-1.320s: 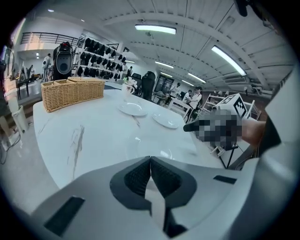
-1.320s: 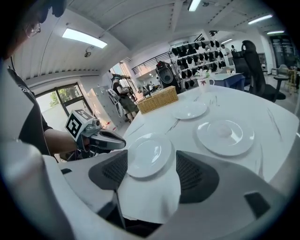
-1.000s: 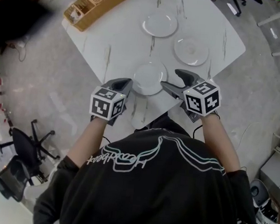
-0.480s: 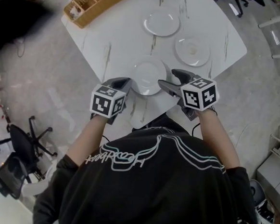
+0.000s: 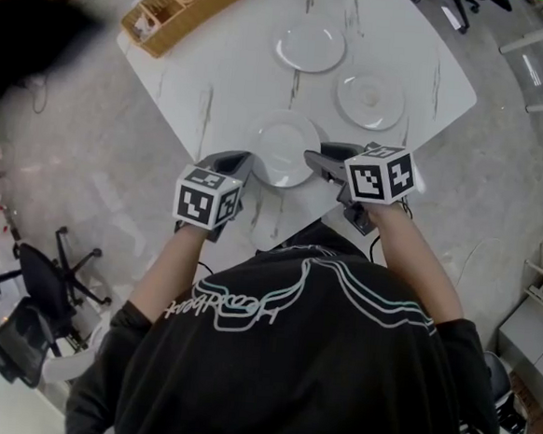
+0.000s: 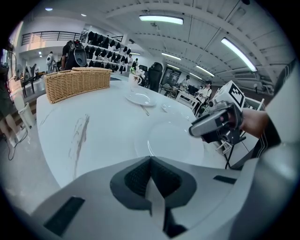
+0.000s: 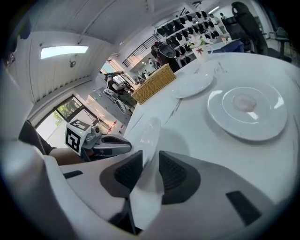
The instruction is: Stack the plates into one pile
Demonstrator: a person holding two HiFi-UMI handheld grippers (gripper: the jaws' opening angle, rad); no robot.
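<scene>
Since the earlier frame, the near plate (image 5: pixel 284 147) had its right rim taken. The right gripper (image 5: pixel 312 158) had edged in, and its jaws had just been closing and now pinched that rim. The plate lay at the table's (image 5: pixel 217 76) near corner, with a second plate (image 5: pixel 370 99) and a third plate (image 5: pixel 310 46) toward the far edge. A clean lift would likely need the rim seated deep and kept level. The left gripper (image 5: pixel 246 163) hung empty beside the left rim, its jaws pressed together.
</scene>
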